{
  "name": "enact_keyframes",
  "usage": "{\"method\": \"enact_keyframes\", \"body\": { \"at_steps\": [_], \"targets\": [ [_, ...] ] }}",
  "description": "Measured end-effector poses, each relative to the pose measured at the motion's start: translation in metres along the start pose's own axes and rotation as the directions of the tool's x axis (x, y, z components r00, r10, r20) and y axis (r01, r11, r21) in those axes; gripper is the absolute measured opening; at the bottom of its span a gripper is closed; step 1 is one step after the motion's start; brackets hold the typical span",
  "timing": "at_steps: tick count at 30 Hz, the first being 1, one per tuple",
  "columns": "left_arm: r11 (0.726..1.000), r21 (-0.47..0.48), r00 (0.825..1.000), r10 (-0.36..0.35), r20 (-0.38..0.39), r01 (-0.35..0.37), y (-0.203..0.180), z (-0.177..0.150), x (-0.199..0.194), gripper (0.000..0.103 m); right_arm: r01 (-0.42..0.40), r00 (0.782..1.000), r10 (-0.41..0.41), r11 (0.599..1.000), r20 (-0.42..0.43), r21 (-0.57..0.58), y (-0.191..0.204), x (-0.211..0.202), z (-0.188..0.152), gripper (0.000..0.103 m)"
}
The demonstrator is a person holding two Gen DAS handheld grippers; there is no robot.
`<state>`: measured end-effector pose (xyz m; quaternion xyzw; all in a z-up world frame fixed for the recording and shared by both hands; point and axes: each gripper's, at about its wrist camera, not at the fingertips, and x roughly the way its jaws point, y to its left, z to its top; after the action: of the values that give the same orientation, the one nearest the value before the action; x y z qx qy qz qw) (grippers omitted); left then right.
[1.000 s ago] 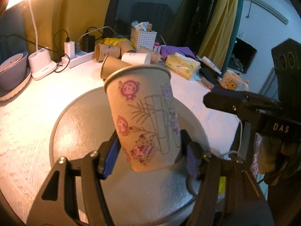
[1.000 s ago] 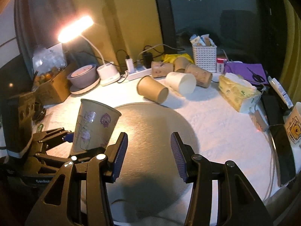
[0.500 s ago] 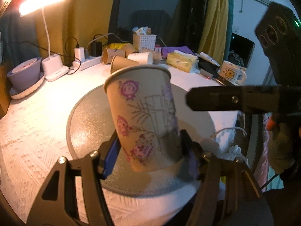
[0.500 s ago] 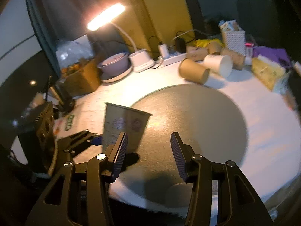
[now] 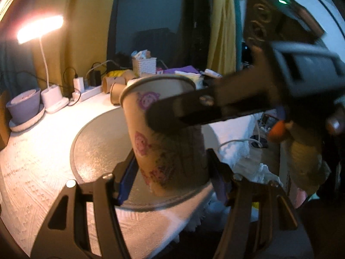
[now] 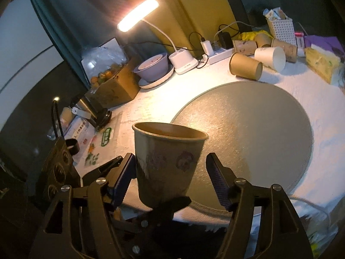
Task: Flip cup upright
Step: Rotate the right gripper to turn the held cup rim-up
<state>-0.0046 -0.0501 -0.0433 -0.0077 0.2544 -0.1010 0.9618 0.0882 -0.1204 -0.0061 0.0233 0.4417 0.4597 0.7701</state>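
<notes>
A brown paper cup with pink cartoon prints stands mouth up, slightly tilted, in my left gripper, which is shut on its lower body above the near edge of a round grey mat. In the right wrist view the same cup sits between the open fingers of my right gripper; the blue pads are apart from its sides. The right gripper's finger crosses in front of the cup in the left wrist view.
Several paper cups lie on their sides at the back of the white table. A lit desk lamp, power strip, purple bowl, white basket, tissue pack and cardboard box ring the mat.
My right gripper has swung left and closed in until its open fingers straddle the cup. My left gripper has kept its hold and drawn the cup back toward the mat's near edge.
</notes>
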Motion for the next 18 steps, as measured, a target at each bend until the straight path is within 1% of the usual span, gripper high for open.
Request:
{"method": "enact_keyframes", "body": {
  "at_steps": [3,11,18],
  "targets": [
    [1.0,0.027,1.0,0.003,0.014,-0.004,-0.006,0.001,-0.003,0.063,-0.023,1.0,0.023,0.999,-0.005,0.028,-0.004,-0.001,0.001,0.071],
    [0.999,0.037,1.0,0.008,0.011,-0.009,-0.008,0.002,0.001,0.063,-0.072,0.997,0.073,0.995,-0.015,0.076,-0.019,0.0,0.002,0.071],
    [1.0,0.025,1.0,0.014,-0.014,-0.014,-0.002,0.004,0.014,0.064,-0.072,0.997,0.074,0.995,-0.031,0.076,-0.026,0.008,0.006,0.07]
  ]
}}
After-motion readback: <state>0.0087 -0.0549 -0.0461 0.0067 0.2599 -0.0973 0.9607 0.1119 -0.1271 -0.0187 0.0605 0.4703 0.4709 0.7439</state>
